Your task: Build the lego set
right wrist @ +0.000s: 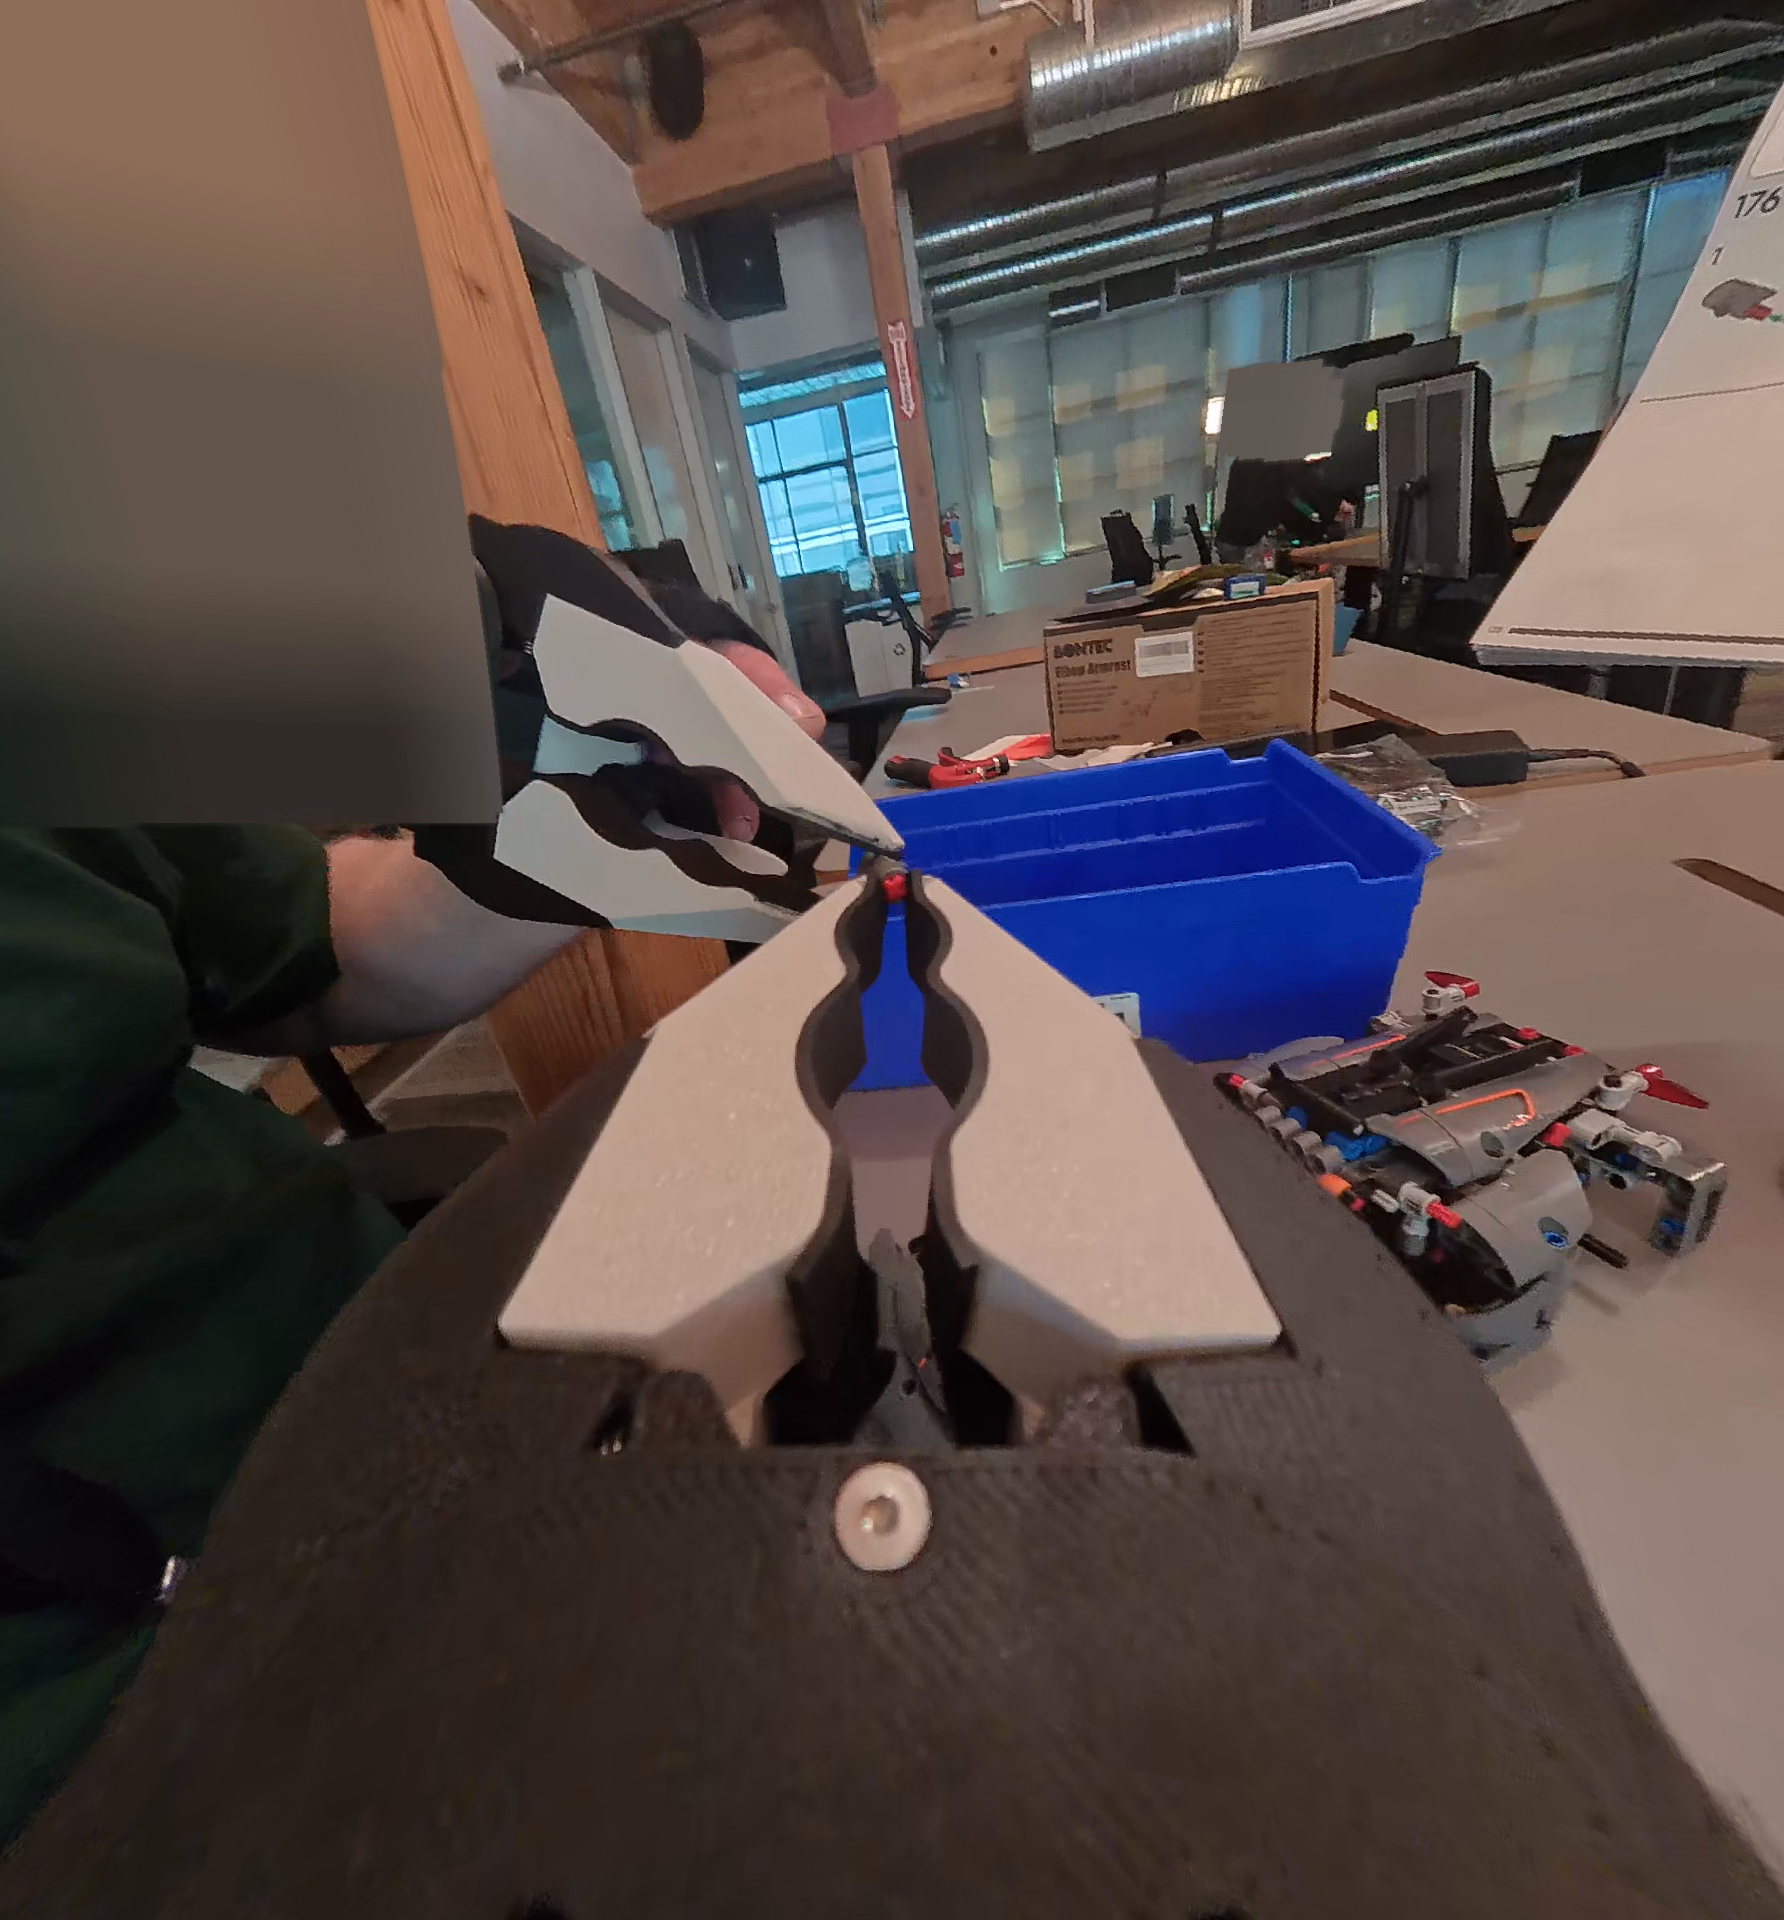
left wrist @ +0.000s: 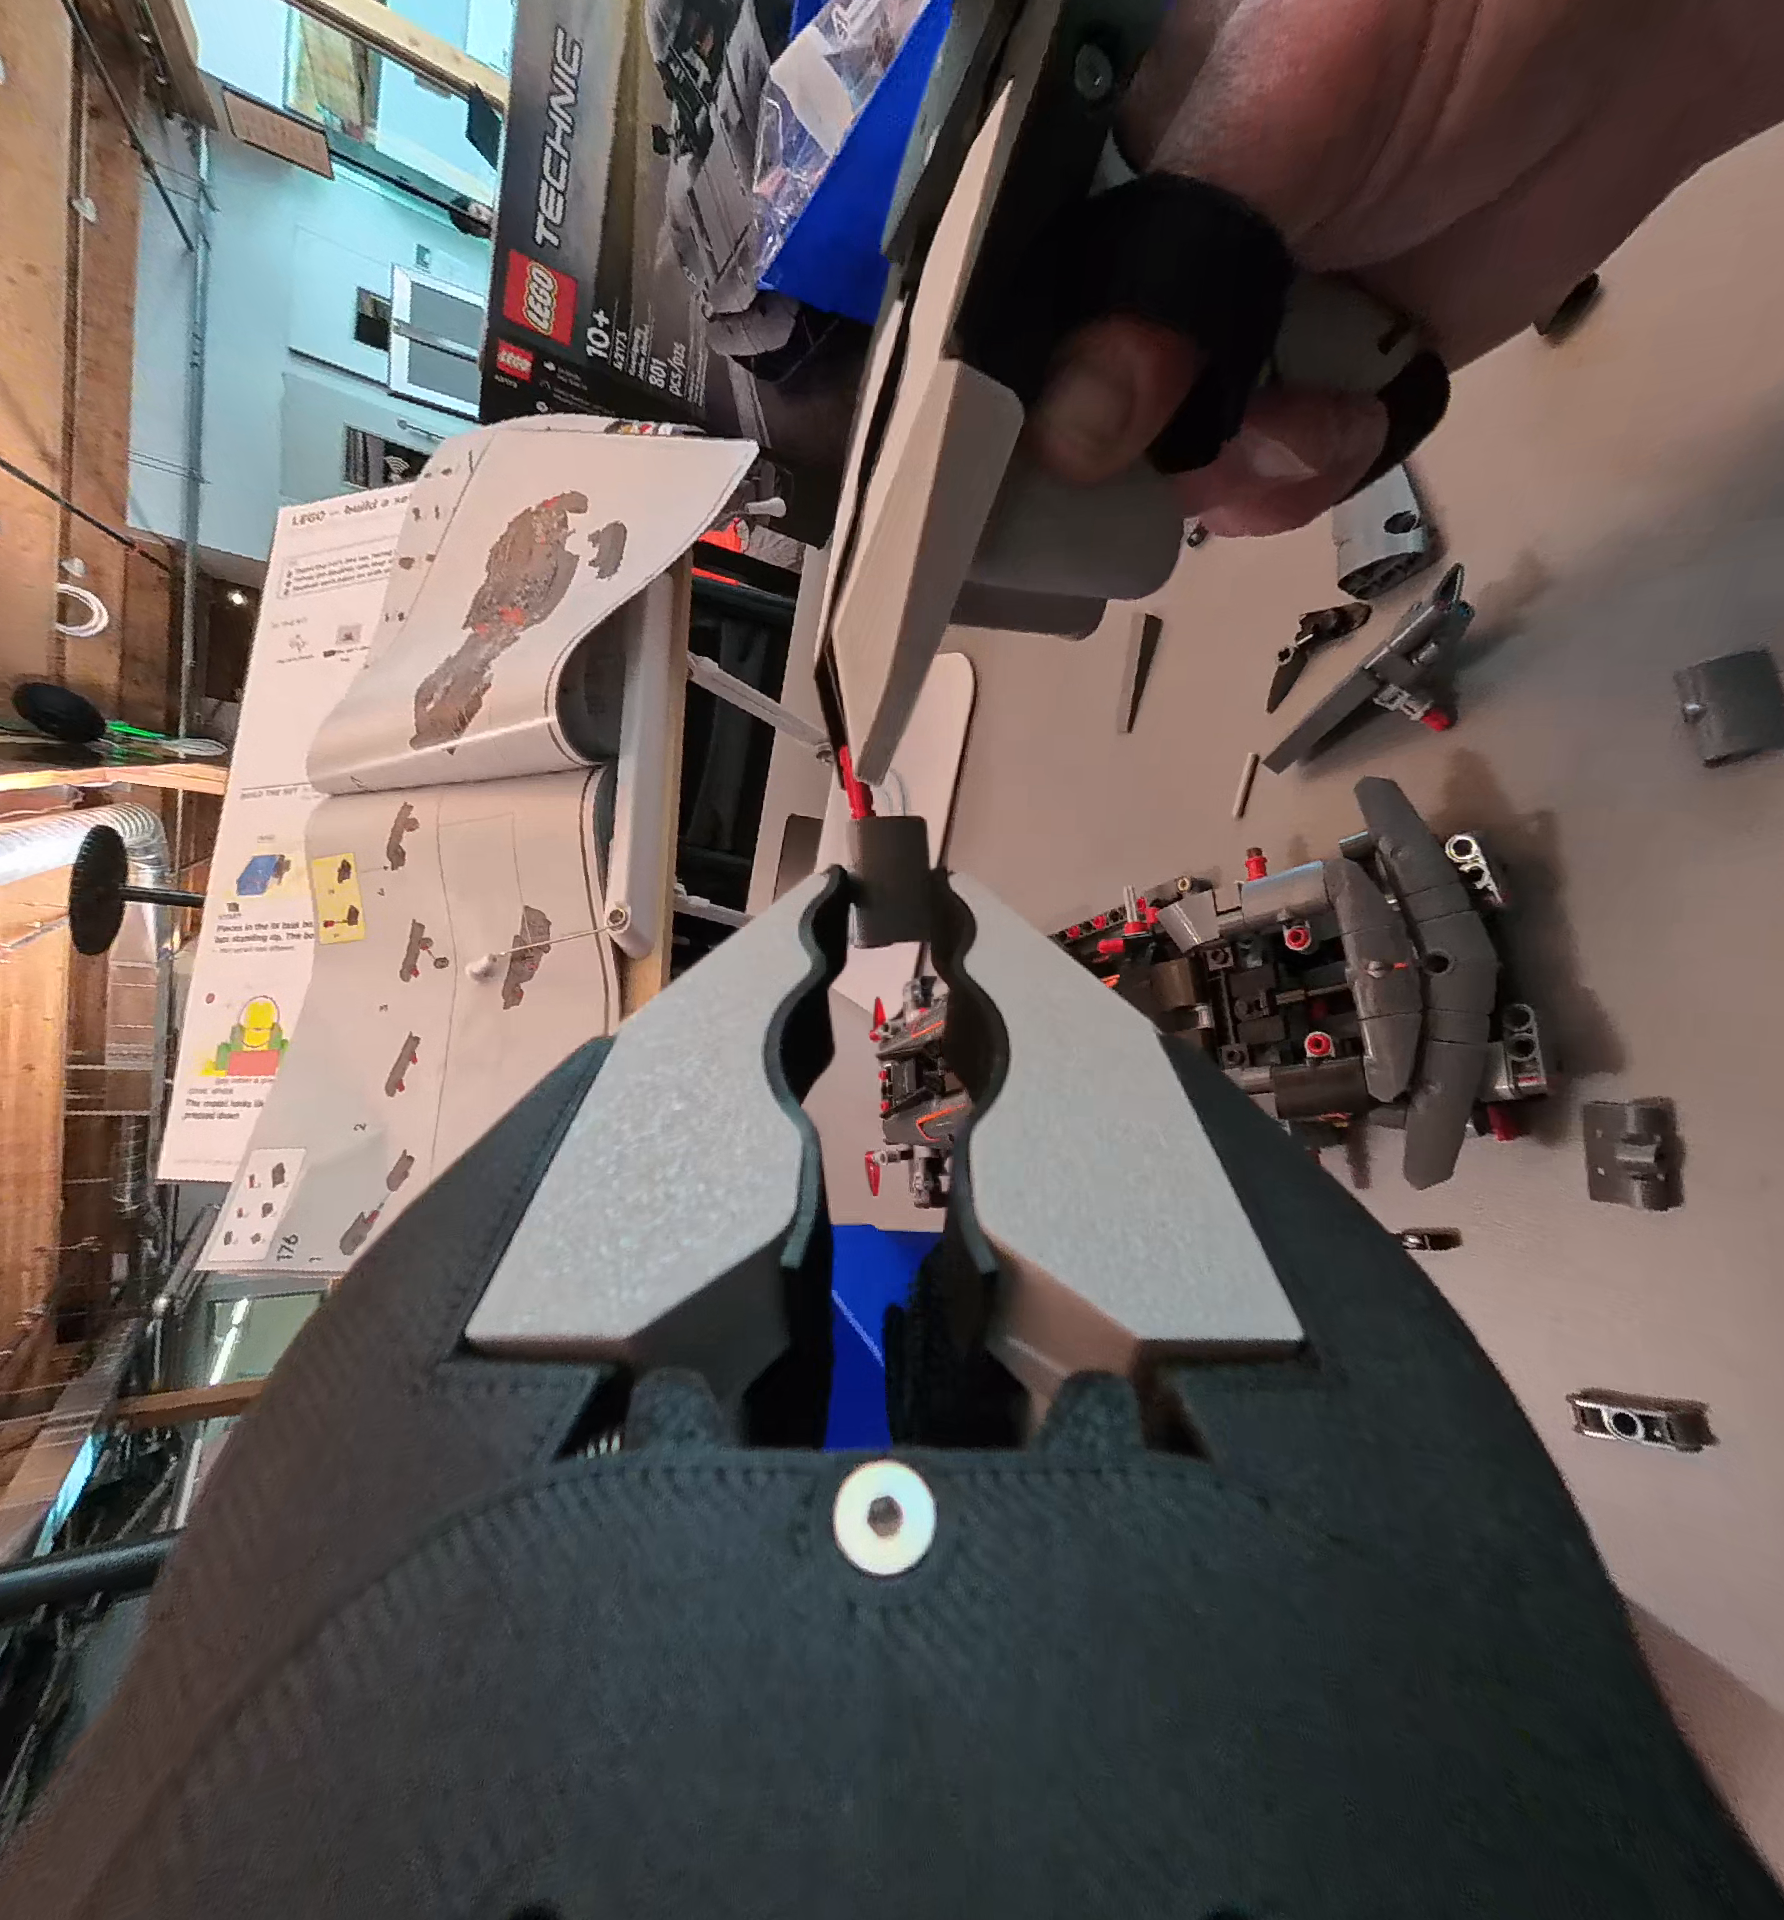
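Note:
In the left wrist view my left gripper (left wrist: 890,894) is shut on a small dark grey piece (left wrist: 893,852), held up above the table. My right gripper (left wrist: 852,743) comes in from above with a red pin (left wrist: 855,796) whose end meets the top of that piece. In the right wrist view my right gripper (right wrist: 895,891) is shut on the red pin (right wrist: 895,885), and the left gripper (right wrist: 883,844) touches it tip to tip. The partly built grey, black and red car model (left wrist: 1387,997) lies on the table, and also shows in the right wrist view (right wrist: 1470,1153).
Loose grey parts (left wrist: 1735,707) lie around the model on the grey table (left wrist: 1646,883). An open instruction booklet (left wrist: 514,727) stands on a holder beside the set's box (left wrist: 597,208). A blue bin (right wrist: 1158,904) sits behind the grippers, and a cardboard box (right wrist: 1189,675) farther back. Only a small space, under 4 cm, lies between the two pairs of fingers.

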`<state>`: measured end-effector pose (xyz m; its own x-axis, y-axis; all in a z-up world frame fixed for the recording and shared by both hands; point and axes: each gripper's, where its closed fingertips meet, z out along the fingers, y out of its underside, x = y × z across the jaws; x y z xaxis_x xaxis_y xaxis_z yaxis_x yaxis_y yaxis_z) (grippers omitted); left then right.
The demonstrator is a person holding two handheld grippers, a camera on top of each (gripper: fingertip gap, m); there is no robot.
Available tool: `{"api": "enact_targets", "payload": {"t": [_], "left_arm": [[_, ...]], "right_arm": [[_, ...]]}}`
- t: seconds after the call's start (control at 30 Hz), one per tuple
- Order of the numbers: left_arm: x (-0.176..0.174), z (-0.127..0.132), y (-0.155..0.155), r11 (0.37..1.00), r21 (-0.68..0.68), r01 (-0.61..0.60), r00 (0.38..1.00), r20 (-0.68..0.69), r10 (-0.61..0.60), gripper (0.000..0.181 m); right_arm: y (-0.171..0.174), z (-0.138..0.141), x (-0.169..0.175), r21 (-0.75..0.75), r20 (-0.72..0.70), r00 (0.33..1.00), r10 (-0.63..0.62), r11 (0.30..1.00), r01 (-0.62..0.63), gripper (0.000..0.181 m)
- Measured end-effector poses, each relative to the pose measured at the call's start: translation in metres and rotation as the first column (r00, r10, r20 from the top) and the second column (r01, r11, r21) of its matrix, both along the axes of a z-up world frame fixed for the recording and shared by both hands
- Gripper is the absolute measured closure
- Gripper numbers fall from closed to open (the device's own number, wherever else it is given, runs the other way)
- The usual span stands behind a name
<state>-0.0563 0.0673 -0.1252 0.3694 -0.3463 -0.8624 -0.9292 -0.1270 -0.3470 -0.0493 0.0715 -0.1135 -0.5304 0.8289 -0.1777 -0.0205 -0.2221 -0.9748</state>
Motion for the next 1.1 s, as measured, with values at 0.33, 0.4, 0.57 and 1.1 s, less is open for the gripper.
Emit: {"api": "enact_targets", "payload": {"t": [0.33, 0.4, 0.57, 1.1], "left_arm": [[0.009, 0.016, 0.001, 0.997, 0.066, 0.035, 0.999, -0.004, -0.035, 0.168], [0.012, 0.020, 0.001, 0.995, 0.086, 0.040, 0.999, 0.004, -0.041, 0.168], [0.017, 0.028, 0.004, 0.990, 0.136, 0.038, 0.998, 0.041, -0.044, 0.169], [0.022, 0.034, 0.010, 0.988, 0.156, 0.015, 0.997, 0.069, -0.026, 0.169]], "right_arm": [[0.001, 0.016, 0.010, -0.134, -0.075, 0.995, 0.073, 0.988, -0.082, 0.179], [0.001, 0.020, 0.012, -0.163, -0.102, 0.991, 0.083, 0.982, -0.099, 0.180], [0.003, 0.030, 0.018, -0.194, -0.161, 0.984, 0.076, 0.975, -0.107, 0.179], [0.007, 0.037, 0.023, -0.102, -0.208, 0.978, -0.036, 0.995, 0.015, 0.180]]}}
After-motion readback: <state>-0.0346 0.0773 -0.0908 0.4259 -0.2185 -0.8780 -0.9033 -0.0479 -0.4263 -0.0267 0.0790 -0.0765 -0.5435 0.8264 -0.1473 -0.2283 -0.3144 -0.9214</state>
